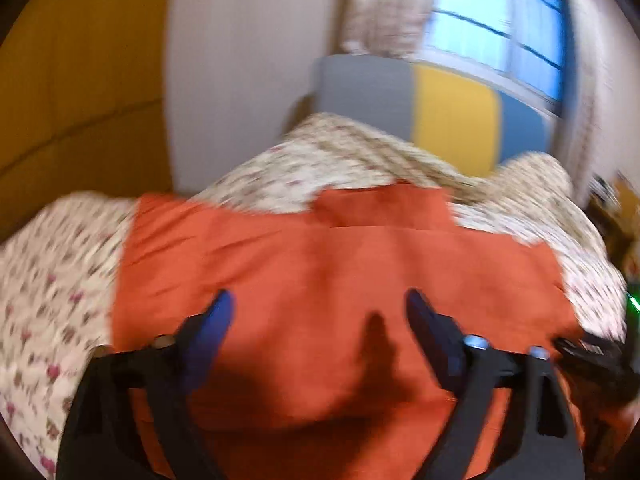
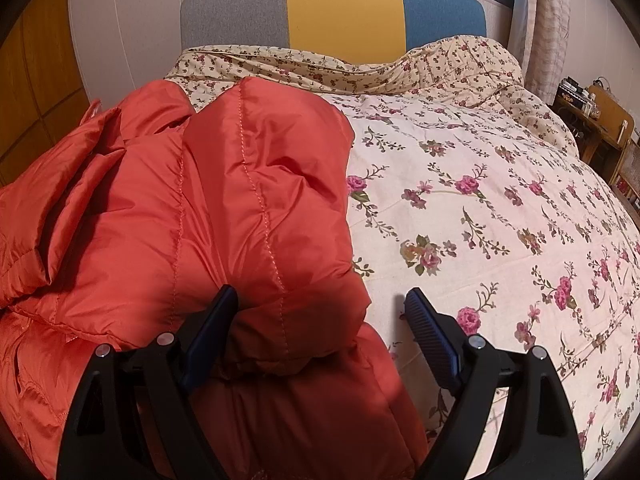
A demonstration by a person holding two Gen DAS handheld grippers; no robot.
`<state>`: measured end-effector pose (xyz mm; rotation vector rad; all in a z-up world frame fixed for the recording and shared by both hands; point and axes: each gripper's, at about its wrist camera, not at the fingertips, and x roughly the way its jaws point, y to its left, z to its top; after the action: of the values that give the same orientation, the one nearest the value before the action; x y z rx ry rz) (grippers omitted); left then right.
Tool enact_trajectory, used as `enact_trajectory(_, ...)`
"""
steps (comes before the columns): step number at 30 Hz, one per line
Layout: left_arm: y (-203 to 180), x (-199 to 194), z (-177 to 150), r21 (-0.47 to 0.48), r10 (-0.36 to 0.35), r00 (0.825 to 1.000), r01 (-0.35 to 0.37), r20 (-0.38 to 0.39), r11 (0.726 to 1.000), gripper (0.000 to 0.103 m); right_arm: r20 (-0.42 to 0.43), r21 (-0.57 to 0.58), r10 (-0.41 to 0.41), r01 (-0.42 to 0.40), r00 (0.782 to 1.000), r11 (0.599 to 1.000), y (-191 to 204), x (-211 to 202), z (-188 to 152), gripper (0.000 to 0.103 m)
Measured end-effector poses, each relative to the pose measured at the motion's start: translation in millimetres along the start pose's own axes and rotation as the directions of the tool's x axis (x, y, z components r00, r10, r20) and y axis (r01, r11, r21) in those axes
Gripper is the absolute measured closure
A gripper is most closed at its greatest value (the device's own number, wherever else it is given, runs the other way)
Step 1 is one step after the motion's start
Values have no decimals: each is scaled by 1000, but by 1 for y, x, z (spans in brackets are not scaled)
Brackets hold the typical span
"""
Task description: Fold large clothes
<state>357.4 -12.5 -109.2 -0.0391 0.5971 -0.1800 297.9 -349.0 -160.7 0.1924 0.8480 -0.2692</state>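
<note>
Directly beneath and ahead of both sets of jaws lies the orange quilted puffer jacket (image 2: 224, 200), spread on the floral-print cream bed cover (image 2: 480, 216). Beyond the jaws, at the far end of the bed, stands the padded headboard with grey, yellow and blue panels (image 2: 340, 4). In the right wrist view, a folded section of the jacket extends between the jaws of the right gripper (image 2: 320, 300); these stand wide, the left finger alongside the fabric, the right finger over bare bed cover. In the blurred left wrist view, the left gripper (image 1: 320, 300) hangs above the jacket (image 1: 328, 280) with jaws wide and nothing pressed between the pads.
</note>
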Motion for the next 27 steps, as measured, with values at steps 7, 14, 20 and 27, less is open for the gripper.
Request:
enact_trajectory(7,46,43,-6,-59,69,994,-75,-85,995,36,2,-1,-3,3,1000,1000,0,0,0,18)
enact_trajectory(14,53,63,-11,-67,37,989,-46,-141,997,35,-2,2,0,0,1000,1000,-1,0,0,17)
enact_trajectory(20,55,17,-13,-73,51,997,-55,-54,996,10,56,22,76,-77,995,997,-5,-24,5,18)
enact_trajectory(27,66,9,7,-90,93,995,-96,-30,991,10,215,-135,338,-315,916,940,63,-89,29,27)
